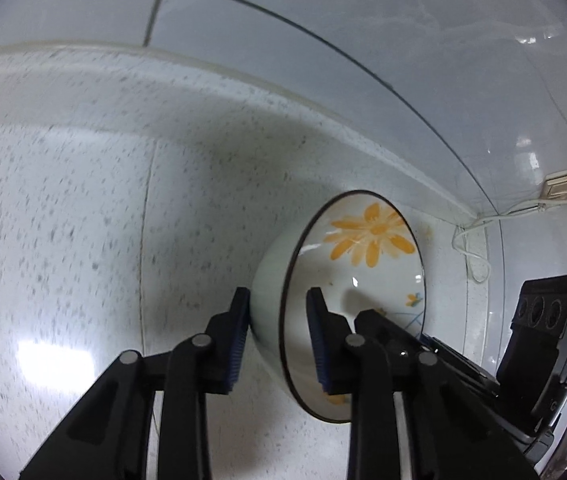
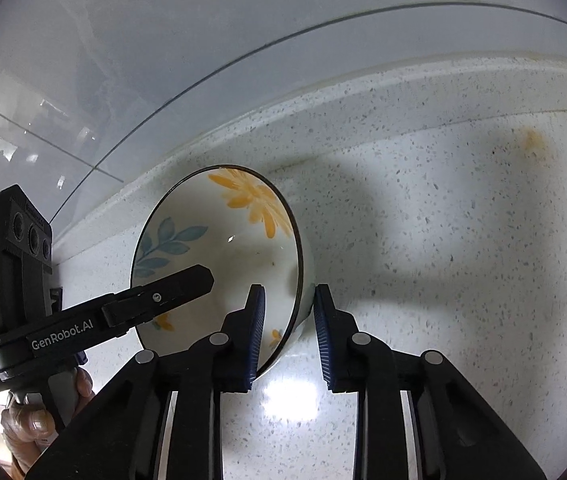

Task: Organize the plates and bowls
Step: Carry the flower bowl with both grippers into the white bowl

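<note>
A white bowl (image 1: pixel 363 264) with orange flowers, blue leaves and a dark rim is held above a speckled counter. My left gripper (image 1: pixel 277 340) is shut on its rim, one pad (image 1: pixel 239 336) outside and one inside. The same bowl shows in the right wrist view (image 2: pixel 219 240). My right gripper (image 2: pixel 289 336) is shut on the opposite rim, one pad (image 2: pixel 255 332) inside and one outside. The left gripper's finger (image 2: pixel 155 300) reaches into the bowl from the left.
The speckled white counter (image 2: pixel 463 240) meets a glossy tiled wall (image 1: pixel 323 40) behind the bowl. A white cable (image 1: pixel 471 240) and a wall socket (image 1: pixel 563 184) sit at the right. An orange stain (image 2: pixel 531 140) marks the counter. The right gripper's body (image 1: pixel 543 340) is close by.
</note>
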The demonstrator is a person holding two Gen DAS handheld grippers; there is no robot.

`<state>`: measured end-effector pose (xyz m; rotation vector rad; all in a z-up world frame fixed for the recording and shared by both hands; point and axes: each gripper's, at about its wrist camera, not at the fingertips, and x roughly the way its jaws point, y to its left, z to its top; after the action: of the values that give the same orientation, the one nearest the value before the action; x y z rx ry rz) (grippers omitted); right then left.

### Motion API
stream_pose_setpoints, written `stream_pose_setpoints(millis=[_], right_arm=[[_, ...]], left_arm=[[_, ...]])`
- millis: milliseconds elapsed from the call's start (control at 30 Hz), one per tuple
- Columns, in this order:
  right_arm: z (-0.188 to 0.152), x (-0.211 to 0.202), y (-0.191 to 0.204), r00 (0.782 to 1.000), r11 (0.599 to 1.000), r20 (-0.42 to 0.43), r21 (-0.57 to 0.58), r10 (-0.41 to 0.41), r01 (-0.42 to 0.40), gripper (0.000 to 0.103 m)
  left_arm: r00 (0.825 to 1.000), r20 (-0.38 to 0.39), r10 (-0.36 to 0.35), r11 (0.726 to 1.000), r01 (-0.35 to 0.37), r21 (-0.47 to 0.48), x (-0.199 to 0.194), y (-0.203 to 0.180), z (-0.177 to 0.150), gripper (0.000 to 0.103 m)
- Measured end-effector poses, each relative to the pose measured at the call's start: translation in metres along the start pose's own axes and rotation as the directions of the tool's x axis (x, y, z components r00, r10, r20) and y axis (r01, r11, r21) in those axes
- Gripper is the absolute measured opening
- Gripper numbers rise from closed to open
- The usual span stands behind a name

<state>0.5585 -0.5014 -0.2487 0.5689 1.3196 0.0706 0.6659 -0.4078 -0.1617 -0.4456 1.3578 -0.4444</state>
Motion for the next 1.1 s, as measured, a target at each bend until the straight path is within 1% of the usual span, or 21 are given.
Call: stream_pose_setpoints(millis=[100,267,467,600,700,833,967,1067,1100], right_arm=[[-0.007,-0.004,0.001,1.0,1.0,-0.011,0.002,0.001,-0.001,0.022],[-0.032,-0.027,0.009,1.0,1.0,-0.011,0.002,0.008,-0.008,0.022],[-0.075,-0.079,0.032,1.0,1.0,0.017,-0.007,0.012,-0.012,0.022],[-0.117,-0.116,0.063,0.999,0.999,0.036,-0.03,-0.012,0.013,0.022],[-0.159,-0.142,0.086,0.999,0.998,0.045,-0.055,-0.031,0.033,0.022],[-0.219,-0.165,0.113,0.998,0.998,0.048,-0.062,-0.026,0.029,0.022],[-0.272,-0.168,0.129,0.999,0.998,0.023,-0.063,-0.026,0.028,0.022],[-0.306,-0.155,0.132,1.0,0.998,-0.015,-0.061,-0.023,0.022,0.022],[-0.31,-0.15,0.132,0.999,0.998,-0.024,-0.061,-0.021,0.02,0.022]], left_arm=[[1.0,0.01,-0.007,1.0,0.007,0.003,-0.014,-0.004,-0.013,0.027],[0.999,0.014,-0.036,0.999,0.036,0.013,-0.043,-0.016,-0.047,0.027],[0.997,0.023,-0.074,0.996,0.073,0.049,-0.102,-0.023,-0.11,0.027],[0.995,0.022,-0.1,0.992,0.098,0.076,-0.151,-0.013,-0.168,0.027],[0.992,0.011,-0.124,0.99,0.123,0.075,-0.185,0.002,-0.209,0.027],[0.991,0.007,-0.134,0.987,0.133,0.091,-0.227,0.025,-0.259,0.027],[0.992,-0.013,-0.128,0.987,0.129,0.093,-0.24,0.049,-0.302,0.027],[0.994,-0.031,-0.102,0.992,0.104,0.075,-0.233,0.068,-0.325,0.027],[0.995,-0.044,-0.09,0.994,0.092,0.057,-0.227,0.076,-0.331,0.027]])
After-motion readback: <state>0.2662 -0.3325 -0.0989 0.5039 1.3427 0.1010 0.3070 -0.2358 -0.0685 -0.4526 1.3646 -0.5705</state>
